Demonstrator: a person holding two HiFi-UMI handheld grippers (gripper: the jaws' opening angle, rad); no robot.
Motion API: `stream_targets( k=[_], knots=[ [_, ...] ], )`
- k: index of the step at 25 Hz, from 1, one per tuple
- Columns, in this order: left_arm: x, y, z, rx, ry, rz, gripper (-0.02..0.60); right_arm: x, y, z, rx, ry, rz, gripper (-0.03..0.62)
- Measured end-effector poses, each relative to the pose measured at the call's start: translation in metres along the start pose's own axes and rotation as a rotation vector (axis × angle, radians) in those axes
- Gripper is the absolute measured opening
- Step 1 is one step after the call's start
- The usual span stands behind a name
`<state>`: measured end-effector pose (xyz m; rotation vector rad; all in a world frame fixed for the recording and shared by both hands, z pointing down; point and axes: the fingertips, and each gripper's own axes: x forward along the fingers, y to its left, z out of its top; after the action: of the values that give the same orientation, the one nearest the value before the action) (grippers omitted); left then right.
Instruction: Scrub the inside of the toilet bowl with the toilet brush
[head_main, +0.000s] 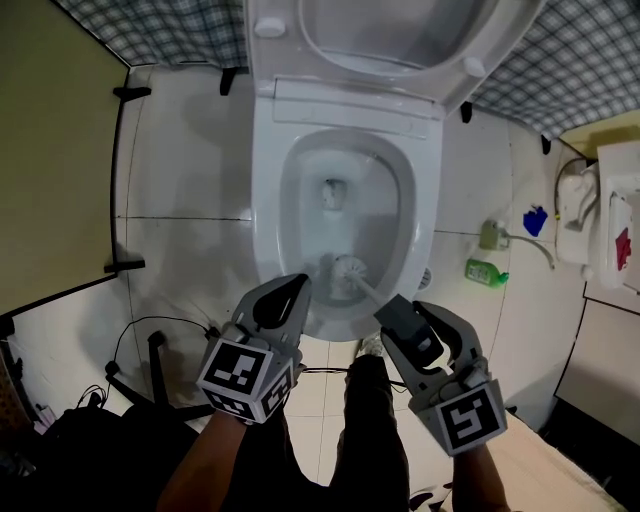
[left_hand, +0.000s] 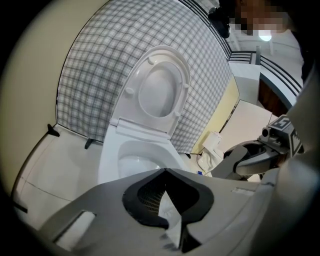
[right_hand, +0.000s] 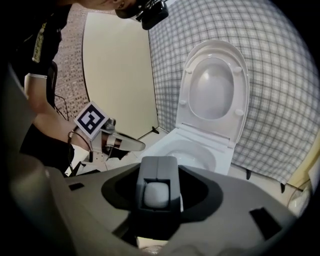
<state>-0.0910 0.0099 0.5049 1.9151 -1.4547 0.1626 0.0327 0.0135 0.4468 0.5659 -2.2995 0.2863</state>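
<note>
R side: the right gripper (head_main: 415, 315) is clenched on the grey grip block (right_hand: 157, 187) at the top end of the toilet brush (head_main: 368, 290). In the right gripper view the block sits square between the jaws, w/ a white rounded end showing in it. It's held at the far end & angled down-fwd, prob. so the bristles reach into the toilet bowl (head_main: 272, 190) while the gripper stays outside, above the front rim. Seat & lid (head_main: 400, 30) are tipped up toward the wall, so the bowl is open for access.

The brush head (head_main: 350, 272) lies low in the bowl by the front wall nearest the person, just ahead of & below the right gripper. The handle slants from it up to the jaws. Can't tell if the bristles press the porcelain or only hang close.

L side: the left gripper (head_main: 288, 295) has its jaws closed together w/ nothing in them. It hovers over the front-left rim, beside the brush but apart from it. It looks parked out of the way, since scrubbing is a one-hand job.
</note>
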Motion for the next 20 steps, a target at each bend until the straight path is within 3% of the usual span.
stream_targets(
  k=[12, 20],
  knots=[
    [-0.004, 0.005, -0.004, -0.005, 0.001, 0.017, 0.009, 0.089, -0.038, -0.025, 0.034, 0.057, -0.048, 0.219],
    [-0.005, 0.006, -0.003, -0.013, -0.003, 0.010, 0.009, 0.067, -0.033, -0.075, -0.028, 0.321, -0.042, 0.221]
  ],
)
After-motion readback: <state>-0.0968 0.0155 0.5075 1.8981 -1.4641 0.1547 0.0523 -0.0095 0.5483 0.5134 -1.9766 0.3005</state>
